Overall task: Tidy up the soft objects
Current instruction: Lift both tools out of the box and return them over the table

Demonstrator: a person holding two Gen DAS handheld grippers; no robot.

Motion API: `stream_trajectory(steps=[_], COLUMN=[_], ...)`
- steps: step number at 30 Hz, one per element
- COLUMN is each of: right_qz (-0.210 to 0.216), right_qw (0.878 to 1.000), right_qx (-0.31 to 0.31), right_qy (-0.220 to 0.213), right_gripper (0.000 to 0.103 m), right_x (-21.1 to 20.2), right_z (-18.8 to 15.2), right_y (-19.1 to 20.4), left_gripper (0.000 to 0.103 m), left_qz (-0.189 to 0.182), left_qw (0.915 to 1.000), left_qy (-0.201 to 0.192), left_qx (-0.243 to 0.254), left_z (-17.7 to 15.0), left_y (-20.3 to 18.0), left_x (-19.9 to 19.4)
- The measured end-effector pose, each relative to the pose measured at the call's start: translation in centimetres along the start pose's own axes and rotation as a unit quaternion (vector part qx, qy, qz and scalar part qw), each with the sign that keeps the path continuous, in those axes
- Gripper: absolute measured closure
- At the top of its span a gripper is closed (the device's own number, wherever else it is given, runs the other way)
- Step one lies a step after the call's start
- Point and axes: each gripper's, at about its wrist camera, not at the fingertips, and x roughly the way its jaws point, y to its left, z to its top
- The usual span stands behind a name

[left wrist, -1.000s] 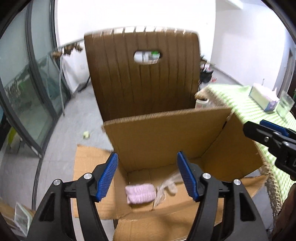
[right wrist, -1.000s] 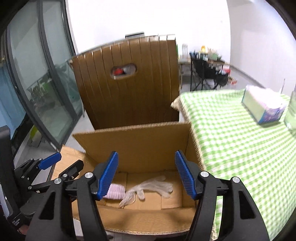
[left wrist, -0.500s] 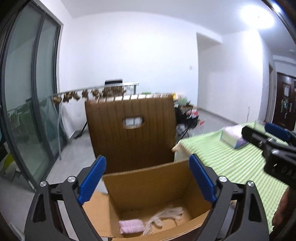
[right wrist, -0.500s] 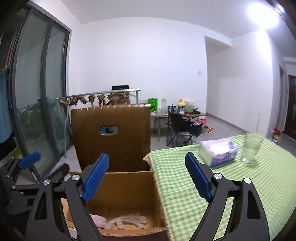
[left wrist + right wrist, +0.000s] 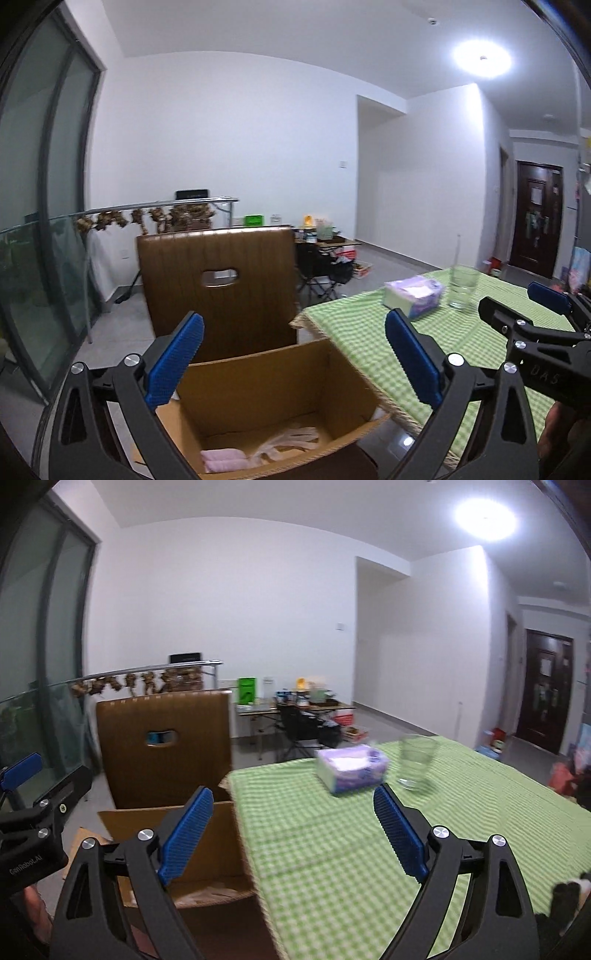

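the left tongs [image 5: 293, 358] are spread wide with the jaws opening, and nothing sits between the blue pads [image 5: 173, 363]. the right tongs [image 5: 293, 836] are likewise parted, jaws opening, empty between them. each shows at the edge of the other's view: the right tongs at the far right of the left view, the left tongs at the far left of the right view, side by side and apart.

below and ahead of the left tongs stands an open cardboard box [image 5: 273, 384], its near rim low in the frame. on its floor lie a folded pink cloth [image 5: 223, 459] and, just beside it to the right, a pale glove [image 5: 291, 439]; both lie well under the tongs, not touched by them. in the right wrist view only the box's wall and right corner show, to the left of those tongs.

behind the box rises a brown chair back [image 5: 218, 284] with a handle slot. to the right of the box is the desk [image 5: 369, 849] under a green checked cloth, which the right tongs hang over. farther along it rest a tissue pack [image 5: 351, 770] and a clear glass [image 5: 417, 762], near each other, blurred.
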Motion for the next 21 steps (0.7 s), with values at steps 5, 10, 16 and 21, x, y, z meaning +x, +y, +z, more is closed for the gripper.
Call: stream_trajectory(steps=[5,10,16,21], right_qz=[-0.057,-0.118,-0.197,-0.263], right_qw=[0.998,0.992,0.979,0.963], right_qx=[0.011,0.039,0.056,0.063], right_qy=[-0.001,0.000,0.002,0.008], right_gripper=[0.018,0.018,0.018,0.018], right_x=[-2.9,-6.2,-10.5,-14.5], right_z=[-1.1,-2.3,-3.9,-5.5], right_y=[-2.7,-6.0,-9.2,-10.7], left_gripper=[0.007,0.007,0.007,0.007], left_qz=[-0.055,-0.118,-0.197,-0.268], left_qw=[0.9984,0.9925,0.9798,0.9625], left_qy=[-0.003,-0.004,0.001,0.009], left_qx=[0.017,0.032,0.036,0.044], left_z=[-0.1,0.1,-0.2,-0.9], left_y=[-3.3,-6.8,-10.4,-13.4], left_x=[-1.0,-1.9,-3.7,-5.6])
